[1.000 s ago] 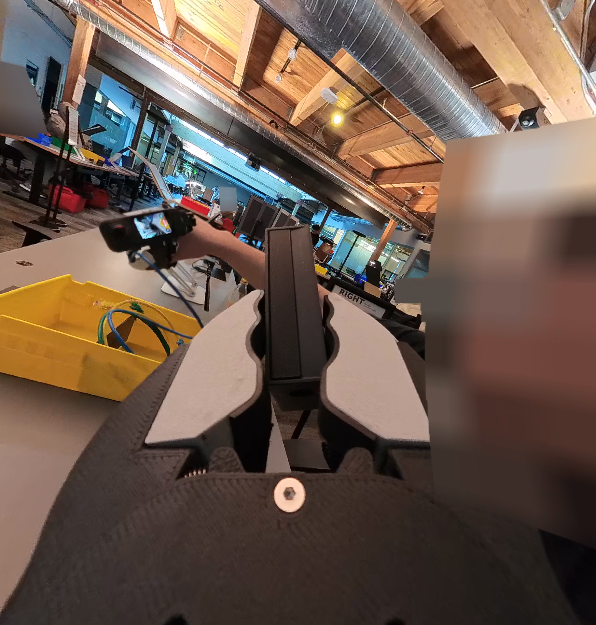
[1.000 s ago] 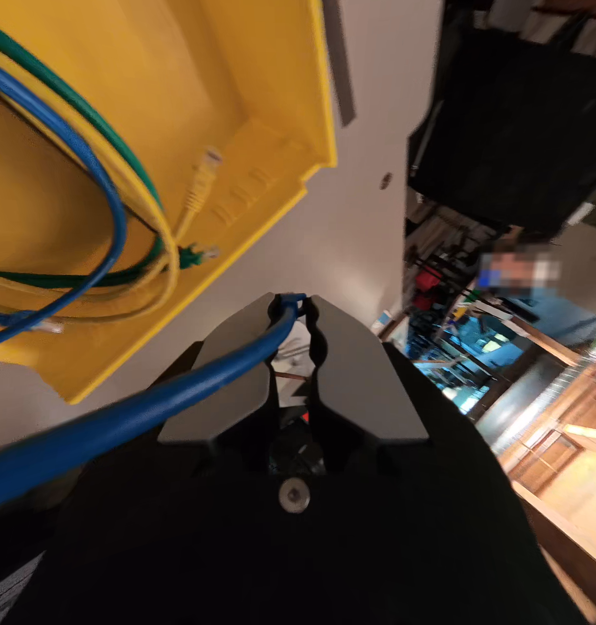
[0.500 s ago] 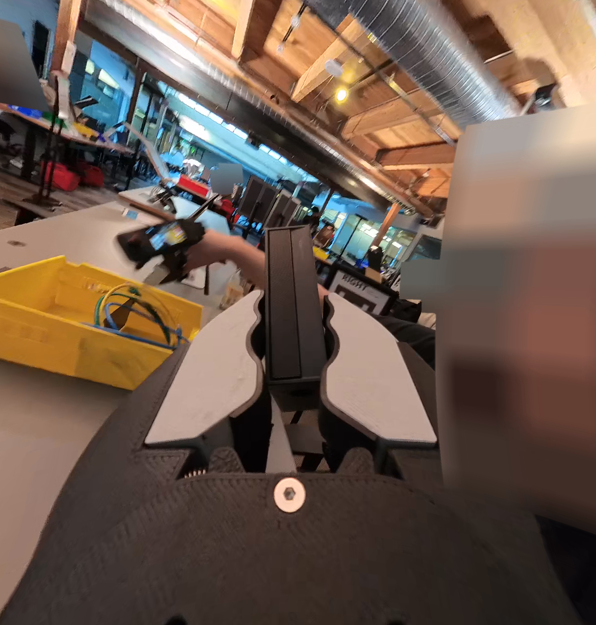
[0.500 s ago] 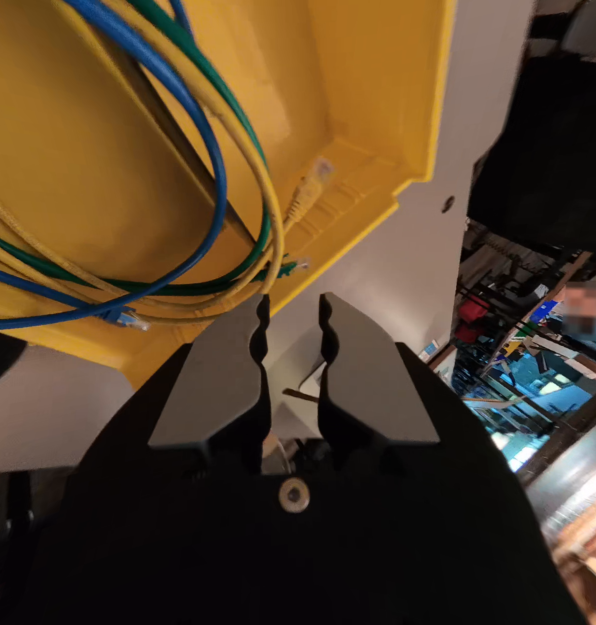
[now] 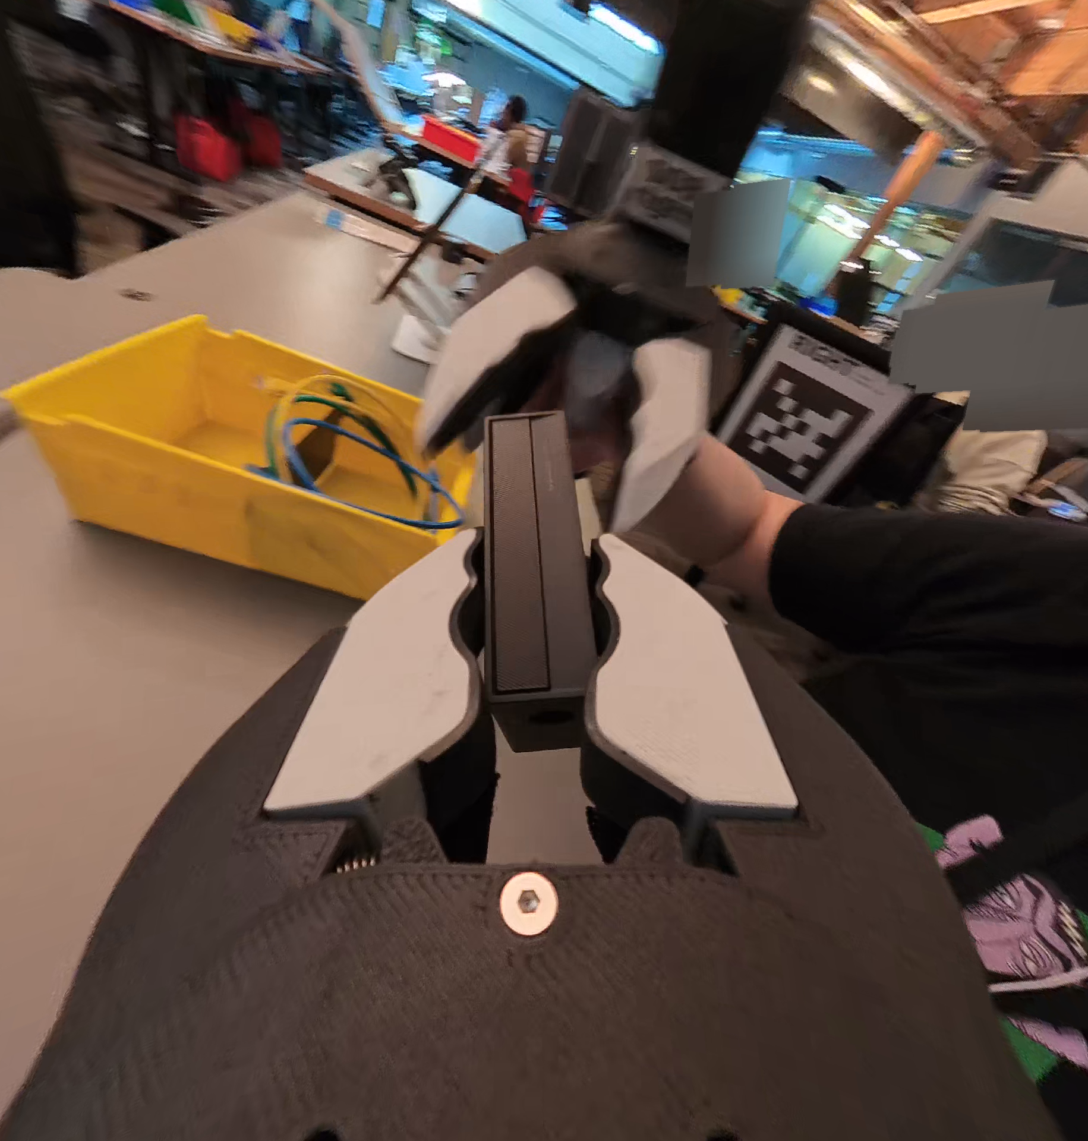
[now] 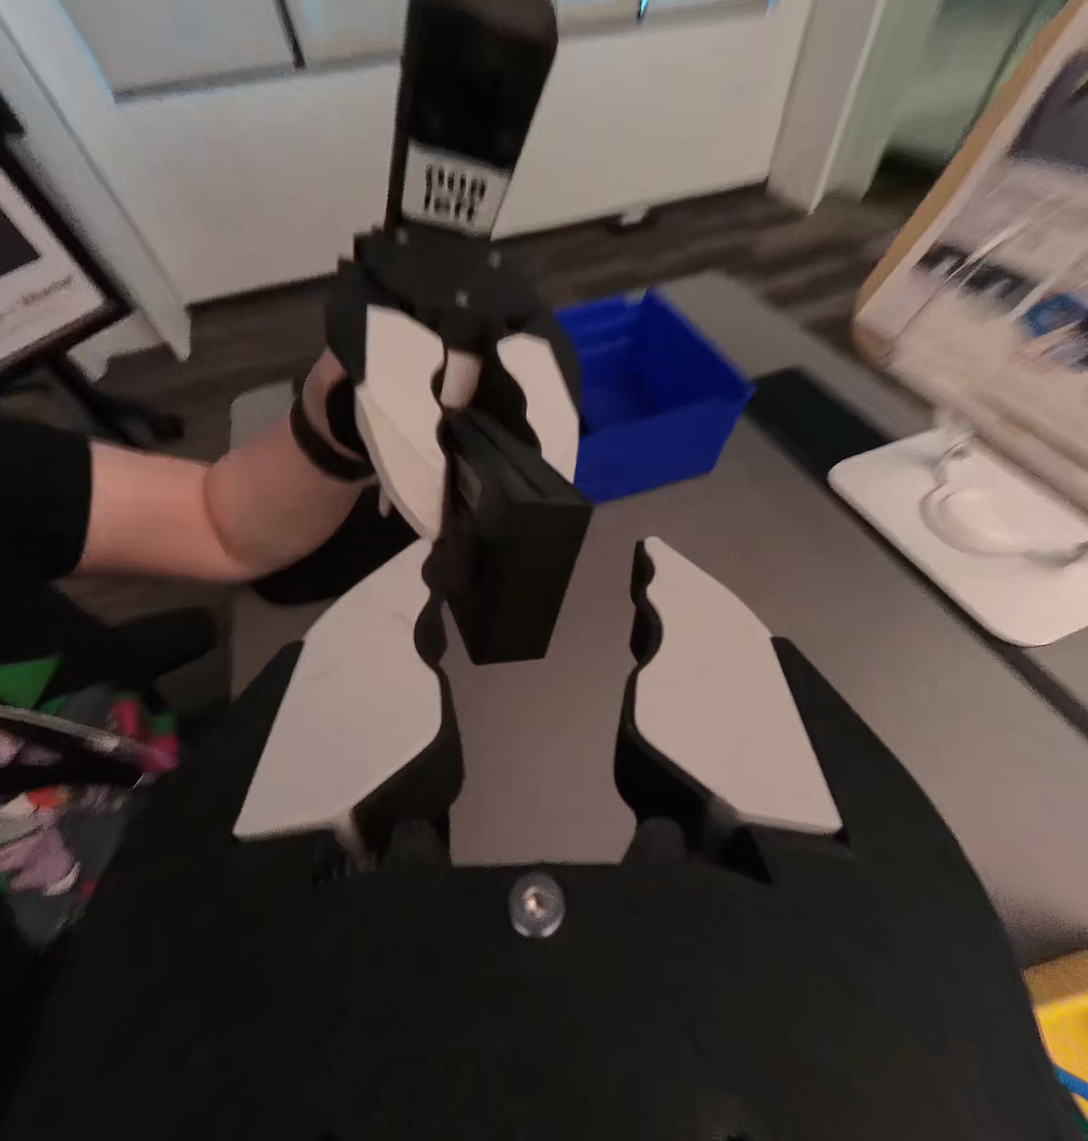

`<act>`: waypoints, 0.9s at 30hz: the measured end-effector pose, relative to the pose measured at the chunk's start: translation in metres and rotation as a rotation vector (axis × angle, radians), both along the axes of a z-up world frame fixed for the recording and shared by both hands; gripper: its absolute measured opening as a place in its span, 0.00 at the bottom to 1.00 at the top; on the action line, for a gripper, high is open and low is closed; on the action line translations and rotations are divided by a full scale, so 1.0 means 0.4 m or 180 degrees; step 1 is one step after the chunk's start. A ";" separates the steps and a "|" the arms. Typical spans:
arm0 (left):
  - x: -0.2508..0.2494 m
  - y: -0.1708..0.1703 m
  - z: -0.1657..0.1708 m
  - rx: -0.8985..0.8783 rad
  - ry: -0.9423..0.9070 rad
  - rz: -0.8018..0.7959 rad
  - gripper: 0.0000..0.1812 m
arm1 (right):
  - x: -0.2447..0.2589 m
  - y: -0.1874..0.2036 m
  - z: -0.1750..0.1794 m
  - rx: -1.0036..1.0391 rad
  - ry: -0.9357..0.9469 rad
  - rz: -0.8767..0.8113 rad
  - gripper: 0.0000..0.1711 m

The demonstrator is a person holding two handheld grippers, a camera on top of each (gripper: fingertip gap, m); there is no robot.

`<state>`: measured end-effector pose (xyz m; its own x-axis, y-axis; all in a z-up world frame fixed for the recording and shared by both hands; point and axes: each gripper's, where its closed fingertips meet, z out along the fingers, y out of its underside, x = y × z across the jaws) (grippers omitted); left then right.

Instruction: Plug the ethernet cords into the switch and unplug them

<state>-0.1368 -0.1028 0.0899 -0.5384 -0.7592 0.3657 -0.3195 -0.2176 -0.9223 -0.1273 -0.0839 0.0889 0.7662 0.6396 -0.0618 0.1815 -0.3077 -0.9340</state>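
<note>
My left gripper [image 5: 535, 546] is shut on a black switch [image 5: 532, 586], held edge-up above the grey table [image 5: 127, 679]. It also shows in the right wrist view [image 6: 498, 494], clamping the switch [image 6: 510, 555]. My right gripper [image 6: 535, 549] is open wide. The switch's free end stands between its fingers, close to the left finger, and the right pad is clear of it. In the left wrist view the right gripper [image 5: 523, 483] straddles the switch's far end. Blue [image 5: 368, 444], green [image 5: 350, 407] and yellow cords lie coiled in a yellow bin [image 5: 158, 512].
A blue bin [image 6: 652, 395] stands on the table behind the switch. A white stand base [image 6: 992, 525] is to the right. The yellow bin's corner [image 6: 1078, 1012] shows at the lower right. A black-and-white marker board [image 5: 800, 426] stands behind the person's forearm [image 5: 732, 531]. Only a small space, under 4 cm, lies between the two pairs of fingers.
My right gripper let go of the blue cord, which now lies in the yellow bin. It opened wider and swung over to the switch. My left gripper tilted down, still gripping the switch.
</note>
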 end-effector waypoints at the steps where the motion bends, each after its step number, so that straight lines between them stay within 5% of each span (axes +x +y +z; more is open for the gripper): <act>1: -0.003 -0.006 0.003 0.0016 -0.0037 -0.0047 0.16 | -0.014 0.000 -0.019 -0.0198 0.0021 0.0183 0.33; 2: -0.005 -0.007 0.003 0.0065 -0.0072 -0.0072 0.16 | -0.041 -0.022 -0.024 -0.0417 0.0195 0.0536 0.18; 5: -0.023 -0.018 0.009 0.0013 -0.0064 -0.0247 0.18 | -0.045 -0.037 -0.021 -0.0783 0.0425 0.0791 0.16; 8: -0.027 0.052 0.007 0.0112 0.0020 0.0154 0.35 | 0.060 -0.009 -0.004 -0.0683 -0.0025 0.0457 0.17; 12: -0.078 0.150 0.023 0.0234 0.0079 0.0593 0.30 | 0.439 0.074 0.019 -0.0596 -0.1298 -0.0641 0.17; 15: -0.117 0.175 0.060 0.0220 -0.0056 0.0702 0.27 | 0.696 0.095 -0.075 -0.1385 -0.1794 -0.1060 0.17; 21: -0.154 0.185 0.090 0.0357 -0.0186 0.0837 0.24 | 0.830 0.130 -0.358 -0.2759 -0.1296 -0.1238 0.17; 27: -0.156 0.196 0.096 0.0299 -0.0176 0.0900 0.24 | 0.830 0.108 -0.497 -0.3745 -0.0219 -0.1789 0.17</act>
<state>-0.1993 -0.0242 0.1283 -0.3179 -0.9110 0.2628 -0.2071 -0.2037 -0.9569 0.2047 -0.0408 -0.1098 0.9335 -0.1772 -0.3118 -0.2020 -0.9782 -0.0487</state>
